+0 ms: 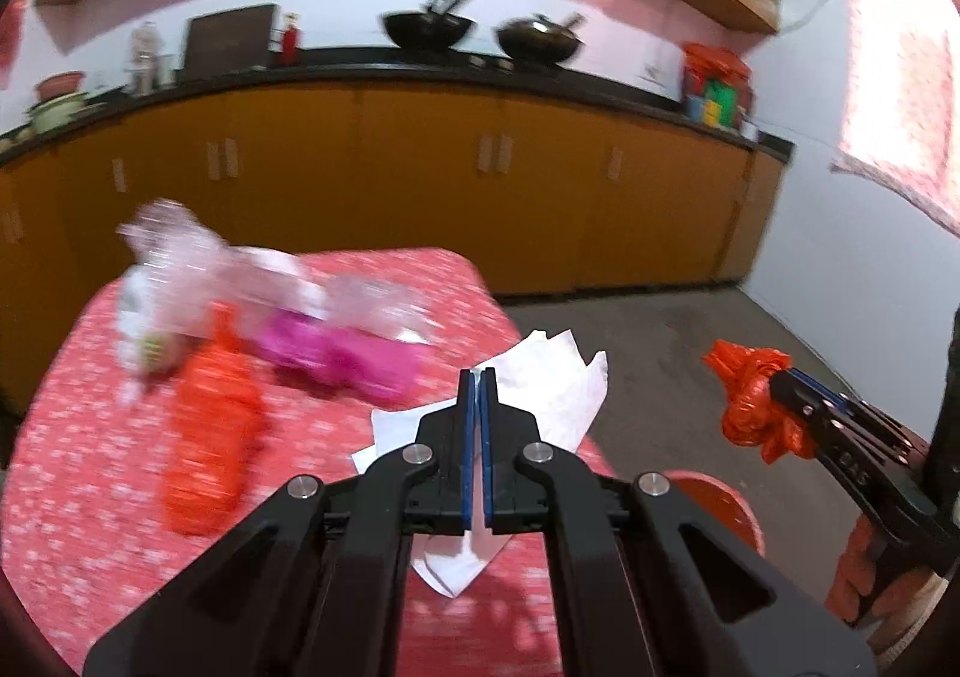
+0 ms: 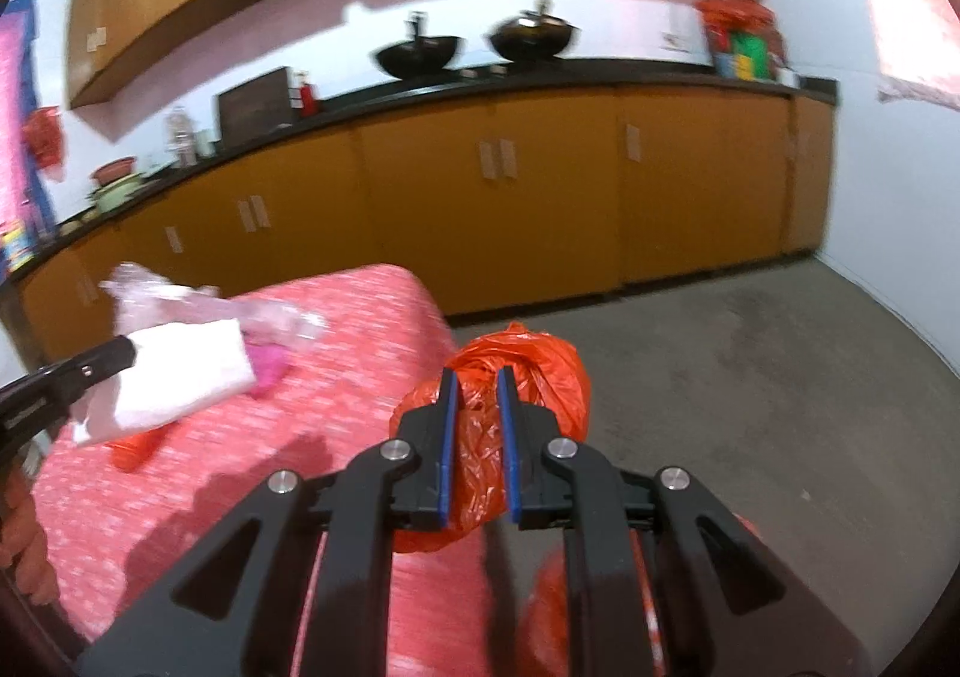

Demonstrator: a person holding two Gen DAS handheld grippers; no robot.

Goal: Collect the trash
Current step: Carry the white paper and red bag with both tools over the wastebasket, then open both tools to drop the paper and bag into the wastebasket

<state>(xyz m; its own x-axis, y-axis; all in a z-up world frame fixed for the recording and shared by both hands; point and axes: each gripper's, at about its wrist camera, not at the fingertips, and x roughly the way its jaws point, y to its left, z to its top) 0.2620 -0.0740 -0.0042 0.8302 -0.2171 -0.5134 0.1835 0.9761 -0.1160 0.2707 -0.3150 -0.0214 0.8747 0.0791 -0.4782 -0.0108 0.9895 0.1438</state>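
One white paper sheet (image 1: 564,383) is clamped by the left tool (image 1: 478,377); one orange plastic bag (image 2: 480,437) is gripped by the right tool (image 2: 478,377). One pink packet (image 1: 342,356) is noted on the counter (image 1: 72,473).

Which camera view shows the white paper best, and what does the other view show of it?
The right wrist view shows it best: the white paper appears from the side as one whole sheet, pinched at its edge by the left gripper. In the left wrist view, the paper is partly hidden behind that gripper's own fingers.
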